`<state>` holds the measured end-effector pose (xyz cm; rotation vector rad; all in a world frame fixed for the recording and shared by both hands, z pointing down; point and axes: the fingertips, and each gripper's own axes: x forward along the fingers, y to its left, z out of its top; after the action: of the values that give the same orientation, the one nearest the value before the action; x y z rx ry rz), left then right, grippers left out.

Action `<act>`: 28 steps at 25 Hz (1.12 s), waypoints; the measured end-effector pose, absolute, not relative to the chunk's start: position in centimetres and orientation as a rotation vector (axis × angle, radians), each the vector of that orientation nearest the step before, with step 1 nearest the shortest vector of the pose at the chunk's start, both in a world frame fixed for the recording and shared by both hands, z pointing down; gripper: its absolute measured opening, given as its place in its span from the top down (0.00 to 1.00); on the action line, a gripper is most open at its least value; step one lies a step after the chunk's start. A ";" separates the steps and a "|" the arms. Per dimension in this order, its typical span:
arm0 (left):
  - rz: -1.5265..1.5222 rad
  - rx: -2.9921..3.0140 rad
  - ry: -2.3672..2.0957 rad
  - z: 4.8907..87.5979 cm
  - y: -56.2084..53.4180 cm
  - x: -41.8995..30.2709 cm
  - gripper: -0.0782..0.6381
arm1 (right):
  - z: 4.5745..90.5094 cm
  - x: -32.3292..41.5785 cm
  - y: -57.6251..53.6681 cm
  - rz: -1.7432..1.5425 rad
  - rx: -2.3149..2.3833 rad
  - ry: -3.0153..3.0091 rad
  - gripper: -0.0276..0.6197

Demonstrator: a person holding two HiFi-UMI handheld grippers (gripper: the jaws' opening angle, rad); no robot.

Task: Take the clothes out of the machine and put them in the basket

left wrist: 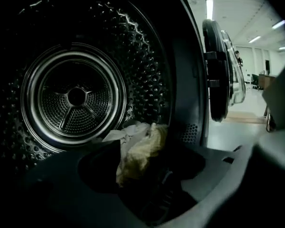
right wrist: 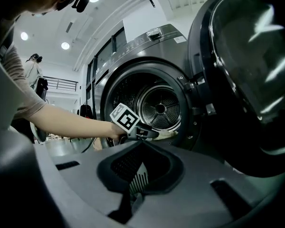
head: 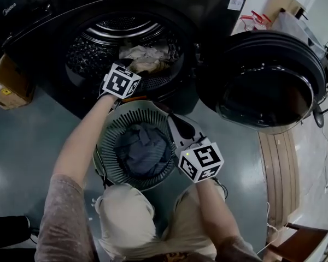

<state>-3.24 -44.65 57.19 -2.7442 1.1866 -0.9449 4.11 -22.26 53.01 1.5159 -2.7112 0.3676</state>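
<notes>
While its jaws stand apart, empty, the left hand-held gripper (head: 130, 87) reaches into the machine (head: 54, 15), pale clothes (head: 145, 56) at its 12 o'clock. The right hand-held gripper (head: 181, 132) clamps the basket (head: 106, 138) at its rim's 2 o'clock, a grey garment (head: 142, 152) inside.

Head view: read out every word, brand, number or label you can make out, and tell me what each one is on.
"Midea": brand name at the upper left of the machine, on its dark panel.
White sticker at the machine's upper right: print too small to read.
Yellow label on the cardboard box: too small to read.
Nothing else is legible.
</notes>
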 end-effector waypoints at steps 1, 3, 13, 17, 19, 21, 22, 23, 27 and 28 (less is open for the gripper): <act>-0.963 -2.744 1.172 57.6 -45.3 -3.1 0.47 | 53.1 3.9 -22.3 0.367 1.513 -2.709 0.96; -1.000 -2.745 1.135 58.6 -46.4 -2.8 0.47 | 53.3 3.4 -22.4 0.360 1.504 -2.701 0.96; -1.210 -2.784 1.026 61.4 -48.7 -1.1 0.68 | 53.9 3.5 -22.8 0.368 1.508 -2.679 0.96; -1.253 -2.671 1.029 61.8 -48.3 -1.2 0.86 | 54.0 3.4 -22.8 0.366 1.506 -2.678 0.96; -1.202 -2.672 1.036 61.3 -47.9 -1.0 0.87 | 53.9 3.7 -22.8 0.356 1.519 -2.670 0.96; -1.130 -2.719 1.067 60.3 -47.4 -1.0 0.87 | 53.7 4.2 -22.7 0.355 1.537 -2.667 0.96; -1.098 -2.741 1.084 59.7 -47.0 -1.1 0.87 | 53.7 4.4 -22.7 0.358 1.542 -2.667 0.96; -1.072 -2.759 1.096 59.1 -46.4 -1.3 0.87 | 53.7 4.5 -22.6 0.362 1.543 -2.667 0.96; -0.980 -2.863 1.145 57.2 -42.7 -2.1 0.87 | 54.1 4.9 -22.2 0.371 1.534 -2.654 0.96; -0.953 -2.888 1.162 56.8 -41.7 -2.5 0.87 | 54.1 5.0 -22.1 0.374 1.533 -2.655 0.96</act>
<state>-2.50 -41.66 56.83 -2.8876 1.1622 -0.9532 4.99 -22.09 54.13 1.5330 -2.6552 0.3739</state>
